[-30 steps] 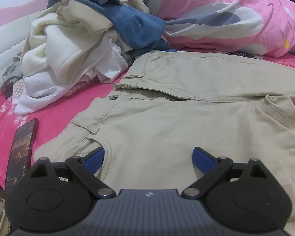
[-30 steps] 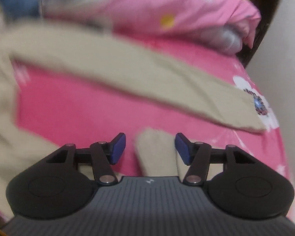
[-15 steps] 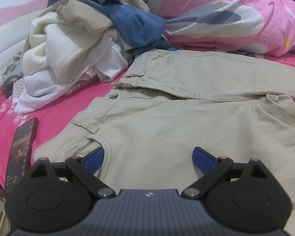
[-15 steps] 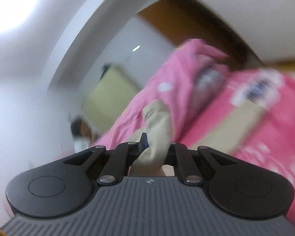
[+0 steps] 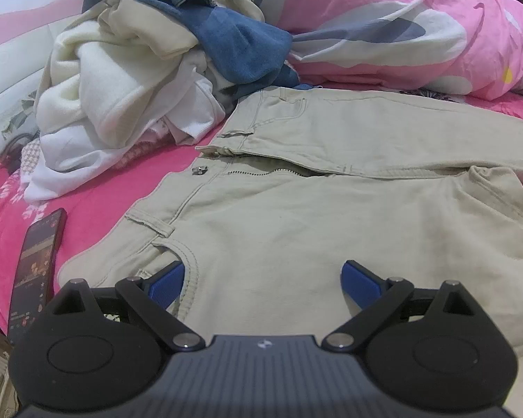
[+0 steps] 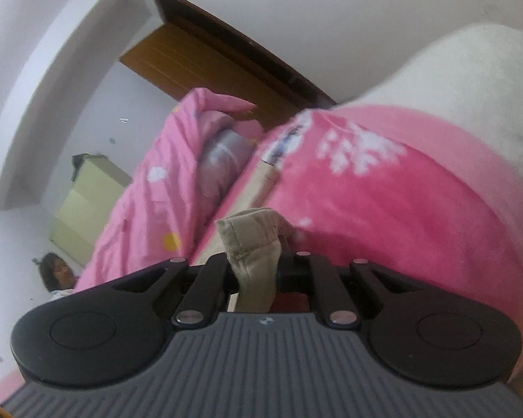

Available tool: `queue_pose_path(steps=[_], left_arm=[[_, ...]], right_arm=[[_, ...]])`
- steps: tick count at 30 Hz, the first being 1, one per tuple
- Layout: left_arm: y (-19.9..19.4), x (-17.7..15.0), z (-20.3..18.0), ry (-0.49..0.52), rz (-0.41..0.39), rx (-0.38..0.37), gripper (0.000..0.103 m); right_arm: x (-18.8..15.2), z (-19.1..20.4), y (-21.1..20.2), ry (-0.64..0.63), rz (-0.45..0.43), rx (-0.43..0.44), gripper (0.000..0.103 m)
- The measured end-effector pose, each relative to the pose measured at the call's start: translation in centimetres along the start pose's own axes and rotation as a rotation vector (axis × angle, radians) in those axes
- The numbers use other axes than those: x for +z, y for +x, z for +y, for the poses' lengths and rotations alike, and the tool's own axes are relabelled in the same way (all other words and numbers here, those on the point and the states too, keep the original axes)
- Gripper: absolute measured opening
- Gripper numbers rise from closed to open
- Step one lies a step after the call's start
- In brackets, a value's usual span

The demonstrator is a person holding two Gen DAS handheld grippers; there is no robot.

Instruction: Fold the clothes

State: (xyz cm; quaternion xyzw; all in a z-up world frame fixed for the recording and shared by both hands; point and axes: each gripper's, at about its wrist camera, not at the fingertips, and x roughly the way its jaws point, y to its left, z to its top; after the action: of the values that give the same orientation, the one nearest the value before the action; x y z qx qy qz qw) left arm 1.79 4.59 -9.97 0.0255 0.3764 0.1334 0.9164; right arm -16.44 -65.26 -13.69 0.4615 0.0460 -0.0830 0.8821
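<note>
Two grippers work on a pair of beige trousers [image 5: 296,209] spread flat across a pink bedsheet [image 5: 97,205]. At the far left edge of the left wrist view a phone [image 5: 36,261] lies face up on the sheet, its screen lit. Above it, in the upper left, a heap of cream, white and blue clothes [image 5: 129,80] sits touching the trousers' far waistband corner. The waistband, zip and front pocket fill the centre, and a pink patterned duvet [image 5: 418,28] runs along the upper right. At the bottom, the left gripper [image 5: 261,278] hovers low over the hip of the trousers with its blue pads [image 5: 167,280] spread wide and nothing pinched between them. In the right wrist view the scene is rolled sideways: a green cabinet [image 6: 87,202] and a person's head at the lower left, the duvet left of centre, a brown door [image 6: 205,66] above. At the centre, the right gripper [image 6: 258,268] has just closed and is clamped on a trouser leg hem [image 6: 251,240], which bunches up above the fingers, with the pink sheet to the right
</note>
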Motion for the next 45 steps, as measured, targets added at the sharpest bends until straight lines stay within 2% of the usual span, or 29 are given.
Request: queue_pose_path(steps=[5,7,9,11,12,13,14,16,18,22,24,26,29,33,35,38,41,42,45], left_arm=[[-0.1,0.0,-0.1,0.006,0.004,0.002,0.097],[-0.1,0.0,-0.1,0.006,0.004,0.0,0.097],[-0.1,-0.1,0.0,0.004,0.003,-0.004,0.097],[0.0,0.0,0.0,0.009,0.006,-0.009,0.097],[0.0,0.1,0.0,0.016,0.007,-0.01,0.097],[0.0,0.2,-0.1,0.024,0.007,-0.01,0.097],[0.0,0.2,-0.1,0.031,0.007,-0.01,0.097],[0.0,0.3,-0.2,0.041,0.004,-0.013,0.097],[0.0,0.3,-0.3,0.045,0.0,-0.016,0.097],[0.2,0.2,-0.4,0.053,-0.007,-0.009,0.097],[0.2,0.2,-0.4,0.055,-0.007,-0.008,0.097],[0.2,0.3,-0.5,0.056,-0.006,-0.007,0.097],[0.2,0.3,-0.5,0.057,-0.008,-0.004,0.097],[0.2,0.3,-0.5,0.064,-0.014,0.001,0.097],[0.3,0.3,-0.6,0.067,-0.015,0.005,0.097],[0.3,0.3,-0.7,0.075,-0.018,0.009,0.097],[0.4,0.3,-0.7,0.075,-0.022,0.011,0.097],[0.4,0.3,-0.7,0.078,-0.02,0.018,0.097],[0.4,0.3,-0.6,0.077,-0.02,0.017,0.097]], right_arm=[[1.6,3.2,1.3,-0.096,-0.018,0.06,0.005],[1.6,2.9,0.9,-0.129,0.004,0.005,0.005],[0.9,1.3,0.1,-0.143,0.063,-0.107,0.006],[0.3,-0.4,-0.4,-0.157,0.148,-0.235,0.013],[0.3,-0.7,-1.1,-0.146,0.148,-0.237,0.014],[0.4,-1.0,-1.8,-0.132,0.143,-0.231,0.018],[0.8,-0.5,-2.6,-0.145,0.115,-0.247,0.029],[2.0,0.8,-4.0,-0.185,0.048,-0.276,0.042],[3.4,2.4,-4.0,-0.247,0.028,-0.283,0.044],[3.7,5.6,0.9,-0.413,0.161,-0.302,0.049],[3.1,6.2,4.2,-0.479,0.237,-0.329,0.049],[2.7,6.1,6.9,-0.516,0.277,-0.39,0.049],[2.4,5.7,8.9,-0.519,0.332,-0.394,0.05],[1.9,6.8,9.9,-0.593,0.378,-0.368,0.048],[2.2,7.2,9.5,-0.594,0.361,-0.352,0.043],[2.5,7.6,9.4,-0.587,0.337,-0.324,0.042],[1.2,7.4,10.7,-0.633,0.429,-0.344,0.042],[0.8,7.5,10.8,-0.653,0.43,-0.345,0.042],[0.3,7.6,10.6,-0.669,0.42,-0.335,0.026]])
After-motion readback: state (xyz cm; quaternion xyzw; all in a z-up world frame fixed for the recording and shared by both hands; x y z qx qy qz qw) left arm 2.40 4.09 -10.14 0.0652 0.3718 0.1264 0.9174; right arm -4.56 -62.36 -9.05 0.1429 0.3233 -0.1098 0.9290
